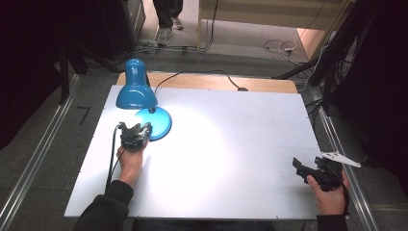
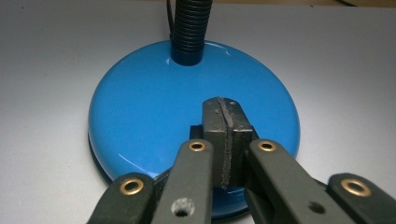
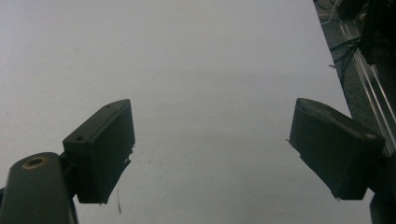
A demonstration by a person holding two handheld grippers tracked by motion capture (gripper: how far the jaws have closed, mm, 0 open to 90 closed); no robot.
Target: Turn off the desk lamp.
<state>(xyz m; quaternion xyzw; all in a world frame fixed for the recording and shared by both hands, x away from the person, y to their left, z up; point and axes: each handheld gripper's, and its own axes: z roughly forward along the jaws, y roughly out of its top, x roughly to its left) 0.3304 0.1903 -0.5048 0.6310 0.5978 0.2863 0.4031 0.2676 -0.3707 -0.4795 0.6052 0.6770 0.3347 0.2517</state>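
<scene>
With the blue desk lamp (image 1: 139, 96) lit at the tabletop's (image 1: 231, 144) far left, the left gripper (image 2: 223, 109) presses closed fingers onto its round base (image 2: 154, 107).

Judged step: working a switch on the base, or steadying it; no button discernible. Next calls for a clean lift without shifting the lamp. Right gripper (image 3: 210, 144) idles near the right edge, fingers wide, holding nothing.

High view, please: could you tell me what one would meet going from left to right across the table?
Left tongs → blue lamp base → lit bare stretch of the table → right tongs at the right edge.
</scene>
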